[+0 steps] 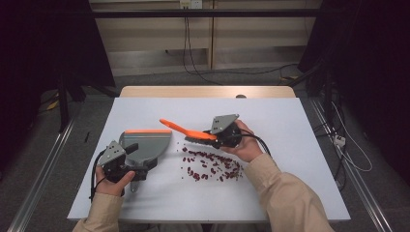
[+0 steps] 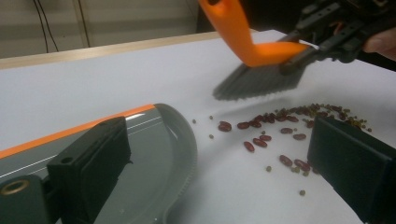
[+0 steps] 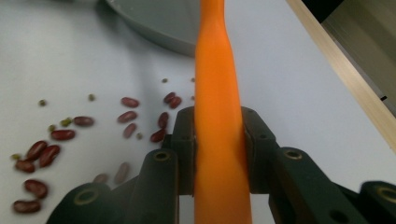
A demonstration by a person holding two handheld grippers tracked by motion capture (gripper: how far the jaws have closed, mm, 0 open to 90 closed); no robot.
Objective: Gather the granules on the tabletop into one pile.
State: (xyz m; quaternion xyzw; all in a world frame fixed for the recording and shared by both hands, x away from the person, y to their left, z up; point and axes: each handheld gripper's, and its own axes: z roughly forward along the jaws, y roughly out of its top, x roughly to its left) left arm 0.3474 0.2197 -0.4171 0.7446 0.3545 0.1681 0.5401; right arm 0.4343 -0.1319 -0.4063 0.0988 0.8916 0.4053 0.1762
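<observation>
Orange brush (image 3: 218, 116) clamped in right gripper (image 3: 218, 154), left gripper (image 1: 126, 166) gripping dustpan (image 1: 145, 145) (high view), green specks (image 2: 302, 192) close-up.

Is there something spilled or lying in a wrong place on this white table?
Yes. Dark red beans and a few small green ones lie scattered loose on the white table, right of the grey dustpan with an orange edge. The right gripper holds an orange-handled brush above them.
</observation>
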